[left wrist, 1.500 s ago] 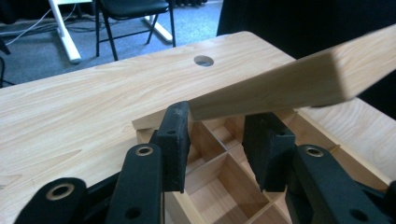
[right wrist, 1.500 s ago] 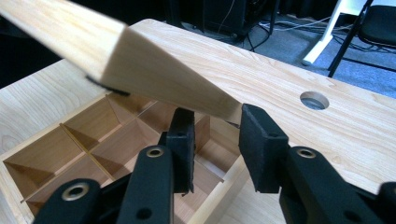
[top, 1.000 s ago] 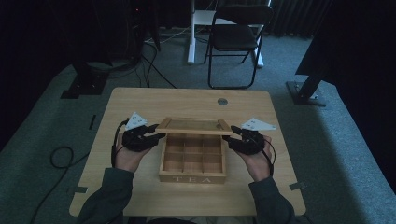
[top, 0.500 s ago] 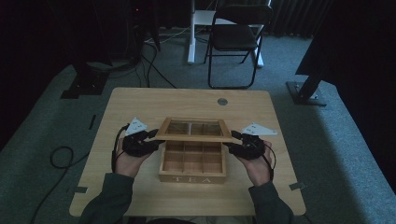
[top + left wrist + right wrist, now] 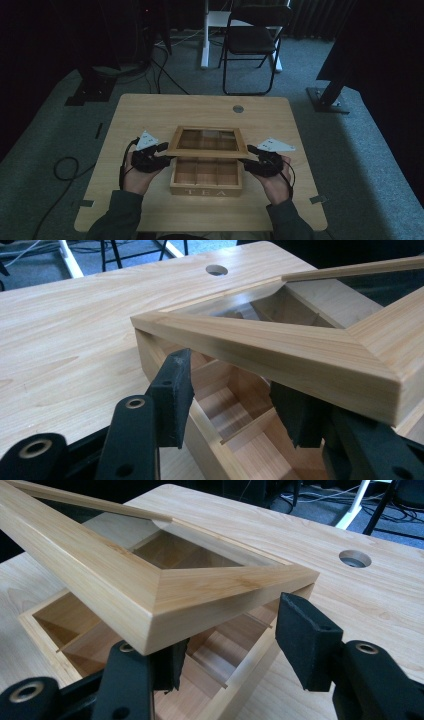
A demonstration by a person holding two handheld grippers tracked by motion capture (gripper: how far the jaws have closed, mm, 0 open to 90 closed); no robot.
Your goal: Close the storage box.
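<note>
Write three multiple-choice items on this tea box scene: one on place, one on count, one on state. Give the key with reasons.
1. Where is the round hole in the table?
A. beyond the tea box
B. left of it
C. under it

2. How many hand-held grippers are at the lid?
A. one
B. two
C. none

3. The lid is:
A. shut flat
B. partly raised
C. off the table

Key: 1 A, the hole lies past the tea box. 2 B, the left hand-held gripper and right hand-held gripper flank the lid. 3 B, its front edge hovers above the compartments.
</note>
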